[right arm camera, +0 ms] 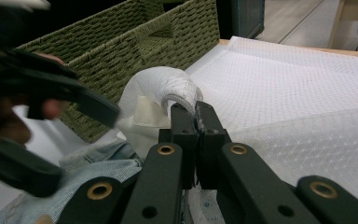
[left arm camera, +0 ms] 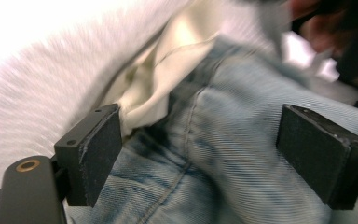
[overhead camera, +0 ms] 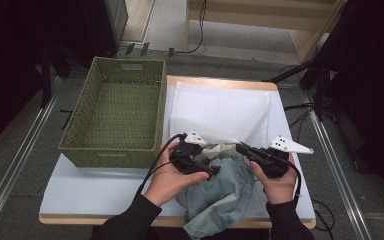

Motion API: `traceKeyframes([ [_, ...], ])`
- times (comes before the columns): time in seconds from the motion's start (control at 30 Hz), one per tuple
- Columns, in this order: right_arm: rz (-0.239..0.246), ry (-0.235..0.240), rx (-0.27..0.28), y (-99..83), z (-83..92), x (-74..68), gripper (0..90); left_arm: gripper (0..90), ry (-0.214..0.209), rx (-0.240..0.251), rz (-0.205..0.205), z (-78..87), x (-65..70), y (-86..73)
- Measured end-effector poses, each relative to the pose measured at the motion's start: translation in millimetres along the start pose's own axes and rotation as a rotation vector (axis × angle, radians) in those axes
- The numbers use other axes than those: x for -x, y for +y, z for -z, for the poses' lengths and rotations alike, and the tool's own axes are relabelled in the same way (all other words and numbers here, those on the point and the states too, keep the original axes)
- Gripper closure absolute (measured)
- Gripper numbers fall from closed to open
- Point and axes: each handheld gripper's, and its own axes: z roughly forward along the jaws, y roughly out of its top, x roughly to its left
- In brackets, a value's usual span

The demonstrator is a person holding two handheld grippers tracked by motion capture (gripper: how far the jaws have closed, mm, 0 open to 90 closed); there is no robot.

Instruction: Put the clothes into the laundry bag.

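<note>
Near the front edge of the table [overhead camera: 95, 192], my left gripper [left arm camera: 200, 161] stands open over the jeans [overhead camera: 220, 192]. My right gripper [right arm camera: 196, 116] is clamped on a fold of white bubble wrap [right arm camera: 168, 88].

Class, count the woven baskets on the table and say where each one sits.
1. The green woven basket sits on the table's left side, beside the white mesh sheet.

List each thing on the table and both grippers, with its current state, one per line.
Denim garment: crumpled at the table's near edge, partly hanging over it.
White mesh sheet: lying flat, one edge lifted and pinched.
Green woven basket: upright, empty.
Left gripper: jaws open, either side of the denim, pads not pressing.
Right gripper: shut on the edge of the white mesh sheet.
</note>
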Motion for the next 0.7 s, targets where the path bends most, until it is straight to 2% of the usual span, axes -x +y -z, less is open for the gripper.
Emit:
traceKeyframes([
  [0.1,-0.001,0.005,-0.005,-1.3,-0.5,0.9,89.5,23.7,-0.065,-0.023,0.020,-12.9,-3.5,-0.5],
  [0.2,0.000,0.006,-0.009,-1.9,-1.5,1.7,89.5,48.9,-0.151,-0.052,-0.014,-21.6,0.2,-1.0],
  [0.23,-0.003,0.009,-0.011,-2.1,-2.1,1.3,89.5,63.0,-0.179,-0.069,-0.041,-23.6,1.8,-0.9],
  [0.27,0.001,0.010,-0.011,-2.4,-2.9,1.3,89.5,74.0,-0.186,-0.081,-0.065,-25.0,5.3,-0.6],
  [0.3,0.004,0.012,-0.012,-2.7,-3.5,1.0,89.6,80.4,-0.178,-0.078,-0.083,-26.0,9.3,-0.4],
  [0.4,0.008,0.013,-0.005,-2.6,-4.5,-1.1,89.5,83.8,-0.181,-0.078,-0.131,-28.3,16.3,1.2],
  [0.43,0.013,0.018,-0.001,-2.3,-4.2,-2.2,89.5,83.9,-0.177,-0.077,-0.133,-29.7,17.6,1.2],
  [0.5,0.027,0.028,0.007,-1.1,-3.4,-3.8,89.5,84.2,-0.128,-0.073,-0.131,-31.6,16.8,1.8],
  [0.57,0.035,0.033,0.009,0.8,-1.0,-5.4,89.5,84.8,-0.075,-0.053,-0.103,-30.1,12.1,2.7],
  [0.7,0.037,0.030,0.028,4.8,7.4,-4.2,89.6,85.3,0.104,0.014,-0.077,-22.6,2.5,2.8],
])
